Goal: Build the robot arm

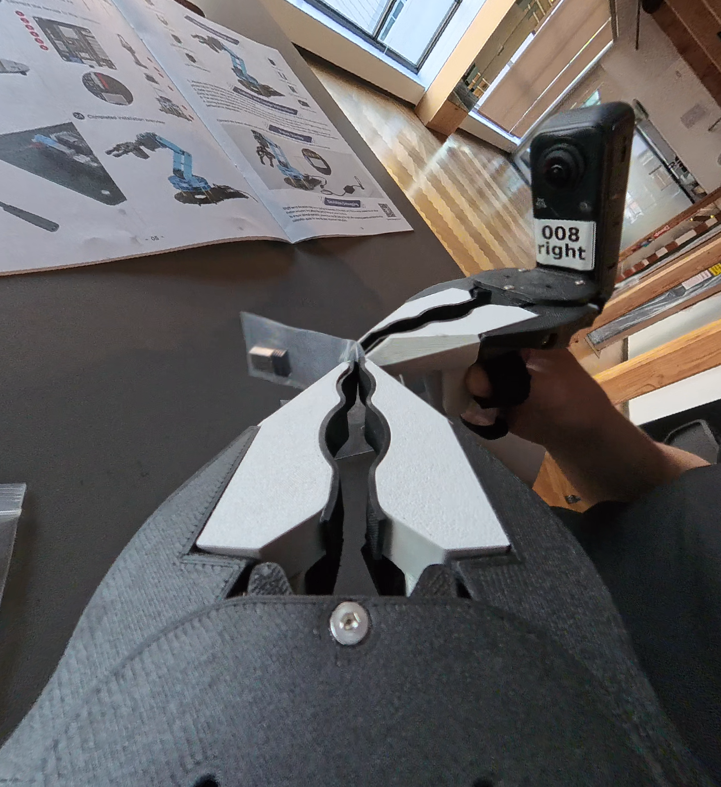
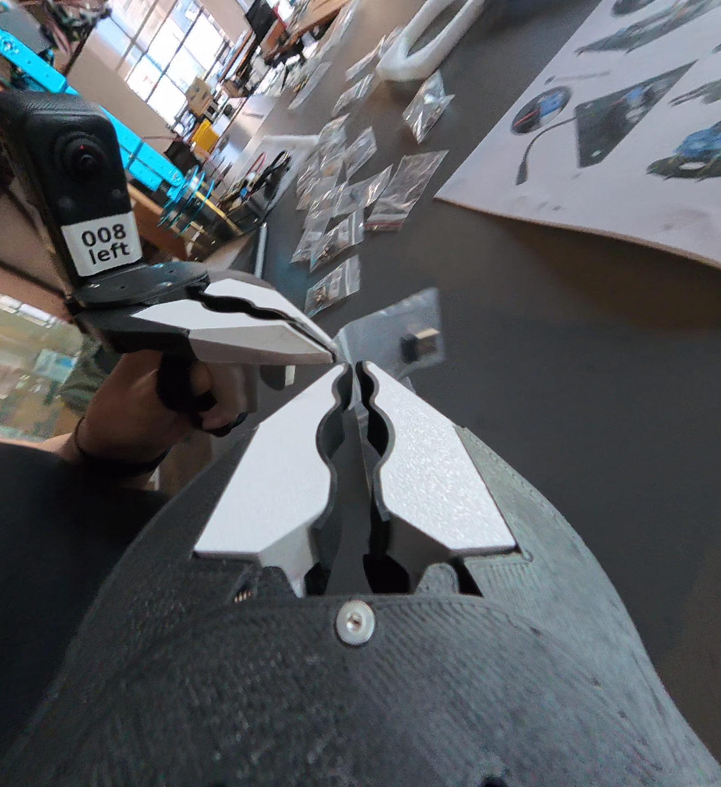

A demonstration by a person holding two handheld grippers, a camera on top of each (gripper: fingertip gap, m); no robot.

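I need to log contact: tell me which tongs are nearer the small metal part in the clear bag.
Cannot tell. Left tongs and right tongs both pinch the same edge of the bag, tips together; the part sits apart from both.

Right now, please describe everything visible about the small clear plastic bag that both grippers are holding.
The small clear plastic bag is thin, glossy and see-through, with a small grey-and-black block inside. It is lifted above the dark table, roughly upright. The left gripper and the right gripper are both shut on one edge of it, their tips meeting close together. Nothing else touches it.
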